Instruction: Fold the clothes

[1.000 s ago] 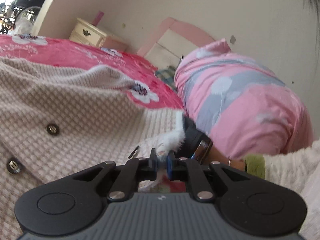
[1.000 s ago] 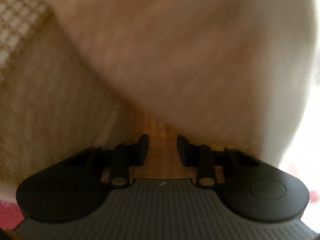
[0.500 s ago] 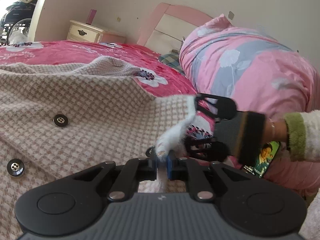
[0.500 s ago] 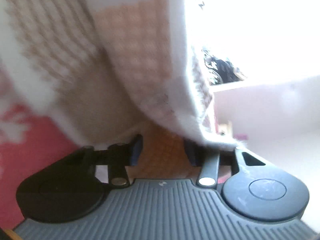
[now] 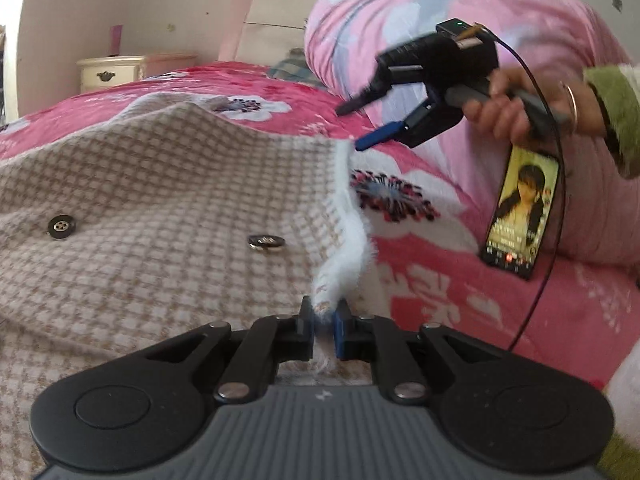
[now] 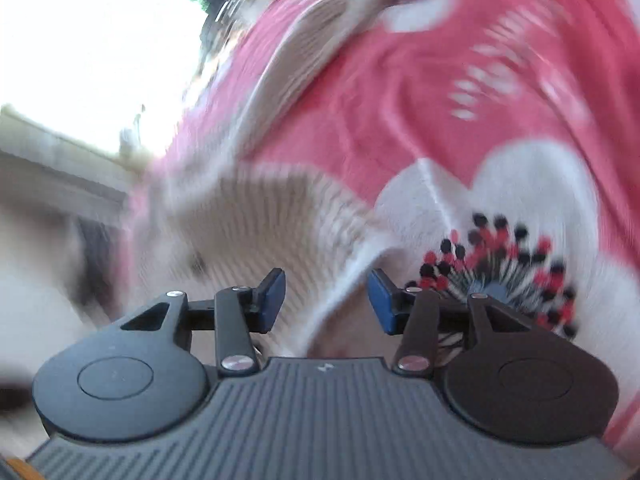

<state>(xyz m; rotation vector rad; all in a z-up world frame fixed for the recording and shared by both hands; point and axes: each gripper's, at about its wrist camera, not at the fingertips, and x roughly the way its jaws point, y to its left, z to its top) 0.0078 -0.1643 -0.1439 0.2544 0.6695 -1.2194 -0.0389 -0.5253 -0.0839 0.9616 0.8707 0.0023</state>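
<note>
A beige-and-white checked woollen coat with dark round buttons (image 5: 168, 200) lies spread over the red bedspread printed with white flowers (image 5: 460, 292). Its fluffy white-trimmed edge runs from the far corner down toward me and into the left gripper (image 5: 324, 320). That gripper's jaws are nearly together, pinching the trim corner, so this end of the edge is fixed low over the bed.

The right gripper (image 5: 352, 128), carried in a hand with a green cuff (image 5: 512, 108), hangs in the air just beyond the coat's far corner, over the bedspread and in front of the pink-and-grey flowered quilt roll (image 5: 460, 24). Its jaws stand partly apart with nothing between them. Its own blurred view shows the same gap (image 6: 326, 300), with the checked cloth below and to the left.

So the trimmed edge is the axis that matters. The left hand holds its near end, and the far end lies free, closest to the right gripper. I judge the next fold needs that far corner taken. A lit phone (image 5: 520, 212) leans against the quilt roll, off the coat's right.
</note>
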